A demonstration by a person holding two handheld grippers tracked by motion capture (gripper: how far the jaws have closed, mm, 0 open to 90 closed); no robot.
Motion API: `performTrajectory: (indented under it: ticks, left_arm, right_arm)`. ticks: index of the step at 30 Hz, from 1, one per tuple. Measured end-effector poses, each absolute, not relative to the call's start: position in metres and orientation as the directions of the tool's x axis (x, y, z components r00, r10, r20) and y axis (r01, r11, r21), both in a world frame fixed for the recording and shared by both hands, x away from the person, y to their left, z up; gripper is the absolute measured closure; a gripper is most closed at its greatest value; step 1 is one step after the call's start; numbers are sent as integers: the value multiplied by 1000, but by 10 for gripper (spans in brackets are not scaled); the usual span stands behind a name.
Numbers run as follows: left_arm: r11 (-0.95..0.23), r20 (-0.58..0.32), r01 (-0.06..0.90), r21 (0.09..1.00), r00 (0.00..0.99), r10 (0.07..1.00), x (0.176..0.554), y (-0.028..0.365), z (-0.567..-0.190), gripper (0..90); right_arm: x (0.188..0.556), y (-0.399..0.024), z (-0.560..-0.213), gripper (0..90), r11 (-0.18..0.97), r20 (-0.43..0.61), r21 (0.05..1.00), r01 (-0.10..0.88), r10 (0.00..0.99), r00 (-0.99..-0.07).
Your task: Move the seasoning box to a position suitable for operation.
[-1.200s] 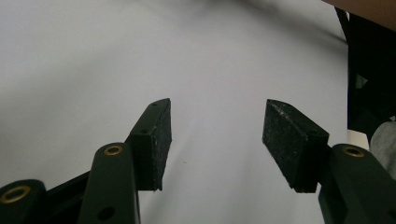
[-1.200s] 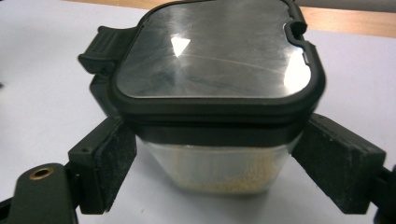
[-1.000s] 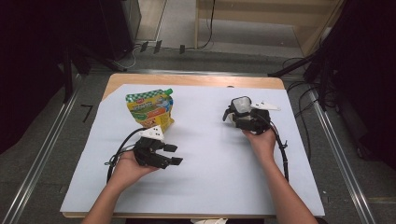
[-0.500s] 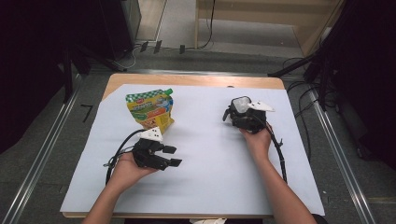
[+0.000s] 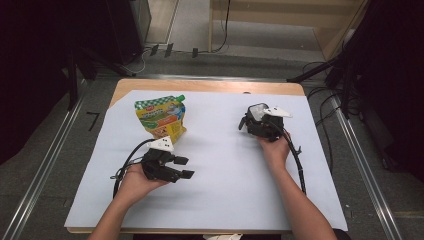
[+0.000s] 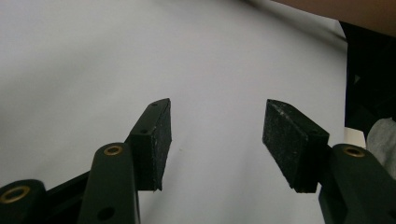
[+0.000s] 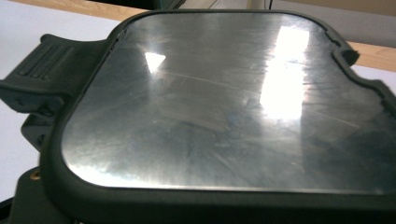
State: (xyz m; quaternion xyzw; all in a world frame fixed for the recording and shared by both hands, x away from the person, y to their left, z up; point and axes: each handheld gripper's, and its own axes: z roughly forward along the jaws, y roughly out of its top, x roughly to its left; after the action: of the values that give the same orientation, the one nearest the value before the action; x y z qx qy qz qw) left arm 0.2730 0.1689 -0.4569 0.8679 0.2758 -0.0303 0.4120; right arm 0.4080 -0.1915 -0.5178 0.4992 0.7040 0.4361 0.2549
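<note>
The near edge of the worktop (image 5: pixel 150 231) runs along the bottom of the high view, a white sheet (image 5: pixel 225 170) covering nearly all of it, with a strip of bare wood left at the far edge. Both forearms come in over that near edge. The left hand-held gripper (image 5: pixel 184 167) lies low over the sheet at the near left, held level and pointing toward the middle, its jaws spread with nothing between them; in the left gripper view bare white sheet lies ahead of them. Farther off at the right, the right hand-held gripper (image 5: pixel 250 120) rests against a black-rimmed square lid (image 7: pixel 224 102) with a shiny clear panel; whether its jaws pinch it cannot be told. At the far left a green and yellow pouch (image 5: pixel 160 117) stands near the left hand-held gripper, with open sheet between the two sides.
</note>
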Motion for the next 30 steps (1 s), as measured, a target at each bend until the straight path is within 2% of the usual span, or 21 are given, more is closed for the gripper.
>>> performTrajectory:
  ticks: [15, 30]
  left_arm:
    - [-510, -288, 509, 694, 845, 452, 278, 168, -457, 429]
    - [-517, -296, 521, 679, 839, 457, 290, 161, -459, 428]
  right_arm:
    - [391, -179, -498, 158, 143, 93, 884, 445, 879, -467]
    - [351, -155, -486, 158, 180, 118, 888, 424, 800, -588]
